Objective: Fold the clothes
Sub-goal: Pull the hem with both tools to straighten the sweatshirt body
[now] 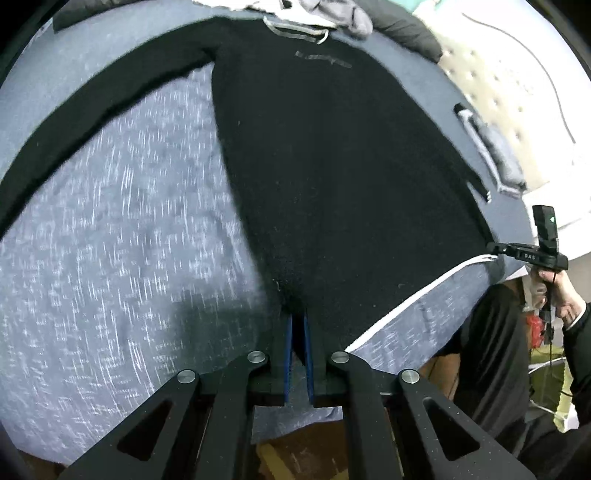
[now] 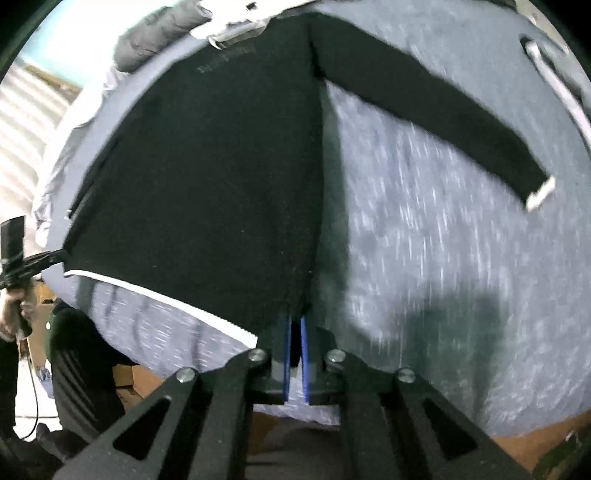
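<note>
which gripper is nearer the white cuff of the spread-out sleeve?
Right. The right gripper grips the hem corner on the white cuff's side; the left gripper grips the opposite corner of the black sweater.

Blue-grey flecked bedspread (image 1: 110,240) (motion-blurred), cream tufted headboard (image 1: 491,74) beyond

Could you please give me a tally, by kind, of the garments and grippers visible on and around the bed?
Black sweaters: 1
Grey garments at the far edge: 1
Folded grey items at the side of the bed: 1
Grippers: 2, left gripper, right gripper
Total: 5

Bedroom: bed (image 1: 110,240), tufted headboard (image 1: 491,85)
</note>
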`<move>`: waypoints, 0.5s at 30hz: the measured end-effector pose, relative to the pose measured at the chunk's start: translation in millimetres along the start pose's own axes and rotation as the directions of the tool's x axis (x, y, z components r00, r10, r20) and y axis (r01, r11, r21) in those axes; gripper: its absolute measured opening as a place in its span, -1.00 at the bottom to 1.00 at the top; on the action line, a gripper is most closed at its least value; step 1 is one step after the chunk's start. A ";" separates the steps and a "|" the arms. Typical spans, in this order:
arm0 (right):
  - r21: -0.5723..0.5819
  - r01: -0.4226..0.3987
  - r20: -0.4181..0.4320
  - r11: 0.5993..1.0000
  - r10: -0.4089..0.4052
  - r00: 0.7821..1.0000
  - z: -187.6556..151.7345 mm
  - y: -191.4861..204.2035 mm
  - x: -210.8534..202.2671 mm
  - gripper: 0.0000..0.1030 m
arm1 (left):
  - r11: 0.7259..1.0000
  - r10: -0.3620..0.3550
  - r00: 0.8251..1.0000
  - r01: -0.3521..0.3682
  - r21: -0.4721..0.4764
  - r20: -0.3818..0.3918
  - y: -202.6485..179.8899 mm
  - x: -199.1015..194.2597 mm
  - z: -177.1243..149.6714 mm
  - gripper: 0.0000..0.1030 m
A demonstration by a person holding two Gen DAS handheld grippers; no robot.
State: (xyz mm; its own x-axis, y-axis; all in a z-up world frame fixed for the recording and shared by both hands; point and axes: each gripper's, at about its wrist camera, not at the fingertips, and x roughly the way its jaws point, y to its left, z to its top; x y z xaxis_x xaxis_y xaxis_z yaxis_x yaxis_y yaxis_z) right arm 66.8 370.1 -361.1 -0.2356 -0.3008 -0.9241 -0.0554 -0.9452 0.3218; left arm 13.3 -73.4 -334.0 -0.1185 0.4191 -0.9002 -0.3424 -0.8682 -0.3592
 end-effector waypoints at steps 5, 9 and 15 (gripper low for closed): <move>-0.009 0.002 -0.037 1.000 -0.002 0.999 -7.6 2.0 19.7 -0.94 | 1.000 0.008 0.999 -0.009 -0.021 -0.031 8.8 8.1 -7.1 -0.89; 0.002 -0.003 -0.050 1.000 0.003 0.999 -7.7 -1.7 21.8 -0.94 | 0.999 0.011 0.999 -0.012 -0.033 -0.043 13.1 13.7 -9.5 -0.89; -0.009 -0.025 -0.062 1.000 0.024 0.998 -10.6 0.3 21.9 -0.94 | 0.999 -0.004 0.999 0.002 -0.051 -0.037 17.1 9.8 -8.7 -0.89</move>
State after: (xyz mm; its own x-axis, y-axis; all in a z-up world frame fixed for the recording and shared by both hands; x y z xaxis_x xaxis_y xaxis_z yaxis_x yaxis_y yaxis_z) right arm 71.9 362.0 -383.5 -0.1767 -0.3310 -0.9269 -0.0412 -0.9384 0.3430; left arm 14.4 -86.4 -351.1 -0.0828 0.4128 -0.9070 -0.2944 -0.8797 -0.3735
